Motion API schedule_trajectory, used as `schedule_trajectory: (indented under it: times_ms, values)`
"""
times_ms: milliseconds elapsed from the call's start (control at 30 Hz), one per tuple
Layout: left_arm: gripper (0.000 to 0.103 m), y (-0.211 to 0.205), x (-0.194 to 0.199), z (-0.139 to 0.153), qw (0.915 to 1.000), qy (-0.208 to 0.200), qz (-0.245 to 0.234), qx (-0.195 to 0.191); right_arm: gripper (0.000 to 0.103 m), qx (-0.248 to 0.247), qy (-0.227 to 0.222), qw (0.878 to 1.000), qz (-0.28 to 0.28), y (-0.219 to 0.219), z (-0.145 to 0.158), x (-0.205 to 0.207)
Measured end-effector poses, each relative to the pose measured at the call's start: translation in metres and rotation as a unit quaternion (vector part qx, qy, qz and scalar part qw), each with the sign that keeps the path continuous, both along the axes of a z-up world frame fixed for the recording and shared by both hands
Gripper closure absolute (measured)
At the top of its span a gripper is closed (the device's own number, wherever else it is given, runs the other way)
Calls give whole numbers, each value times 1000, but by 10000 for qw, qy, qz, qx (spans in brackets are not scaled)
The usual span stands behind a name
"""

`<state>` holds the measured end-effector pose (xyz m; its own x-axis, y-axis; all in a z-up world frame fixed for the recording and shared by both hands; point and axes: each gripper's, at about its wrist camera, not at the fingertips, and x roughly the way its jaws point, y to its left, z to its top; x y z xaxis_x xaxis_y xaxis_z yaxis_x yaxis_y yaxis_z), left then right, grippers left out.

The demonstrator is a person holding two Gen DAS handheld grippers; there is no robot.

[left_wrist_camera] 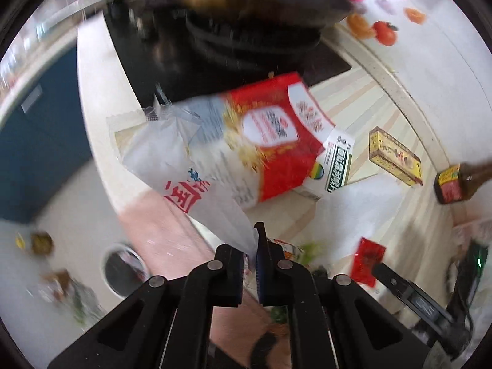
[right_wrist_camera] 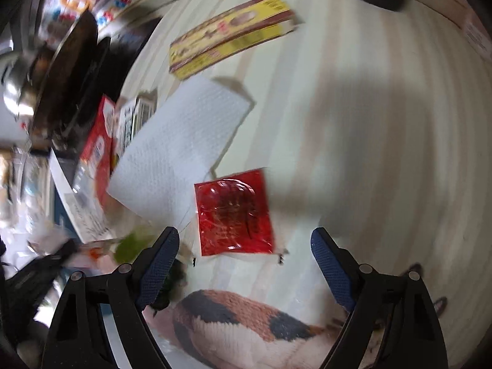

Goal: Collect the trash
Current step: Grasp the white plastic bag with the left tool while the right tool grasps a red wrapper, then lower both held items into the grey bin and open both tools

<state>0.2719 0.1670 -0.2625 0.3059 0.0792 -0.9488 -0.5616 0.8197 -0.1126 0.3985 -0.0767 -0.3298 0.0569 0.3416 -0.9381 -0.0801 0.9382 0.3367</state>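
My left gripper (left_wrist_camera: 250,255) is shut on the corner of a red and white plastic food bag (left_wrist_camera: 246,147), which hangs above the counter. A white and green carton (left_wrist_camera: 336,164) lies behind it. My right gripper (right_wrist_camera: 244,246) is open and empty, just above a red square sachet (right_wrist_camera: 235,212) that lies on a white paper towel (right_wrist_camera: 181,144). The sachet also shows in the left wrist view (left_wrist_camera: 367,261). A yellow box (right_wrist_camera: 230,35) lies farther back; it also shows in the left wrist view (left_wrist_camera: 395,156).
A black wok (left_wrist_camera: 255,3) sits on a black stove at the back. A dark sauce bottle (left_wrist_camera: 458,183) lies at the right. A round bin (left_wrist_camera: 124,269) stands on the floor below the counter edge. A knitted cloth (right_wrist_camera: 240,323) lies near my right gripper.
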Motion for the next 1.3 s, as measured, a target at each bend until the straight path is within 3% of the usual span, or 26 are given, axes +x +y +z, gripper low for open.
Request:
schedule_trajectory:
  times_ms: [67,167,200,233,267,333,533,733,833,933,1067,1300]
  values:
    - [100,-3,-3,12,9994,-101,-100,316,13,-360,-166,9987,311,19,-6,1]
    - [100,3,-5,21,9990,-190,-60,407,17,-1160,-579,9877,874,49,-10,-5]
    - [100,4,-4,23,9989,-209,-39,420,23,-1492,-752,9802,1064,59,-11,-10]
    - [100,6,-4,27,9988,-251,-19,431,42,-1616,-918,9763,1112,63,-9,-13]
    - [100,7,-3,30,9986,-289,-2,438,57,-1555,-1146,9747,1126,64,-5,-17]
    - [100,9,-8,39,9983,-371,-2,456,73,-1353,-1154,9776,1123,65,0,-20]
    - [100,8,-11,67,9967,-692,-98,418,91,-799,-1198,9859,853,51,23,-20]
    - [100,17,-12,80,9957,-923,-48,0,94,-355,-1266,9900,516,34,47,-27]
    - [100,22,-14,79,9960,-892,29,-55,94,-186,-1092,9930,419,26,45,-25]
    - [100,23,-18,82,9962,-870,31,91,94,-14,-1124,9932,301,18,50,-26]
    - [100,20,-29,102,9937,-959,-86,568,95,200,-1187,9923,303,20,63,-31]
    - [100,53,-85,122,9898,-1031,283,941,95,491,-1434,9842,913,67,102,-51]
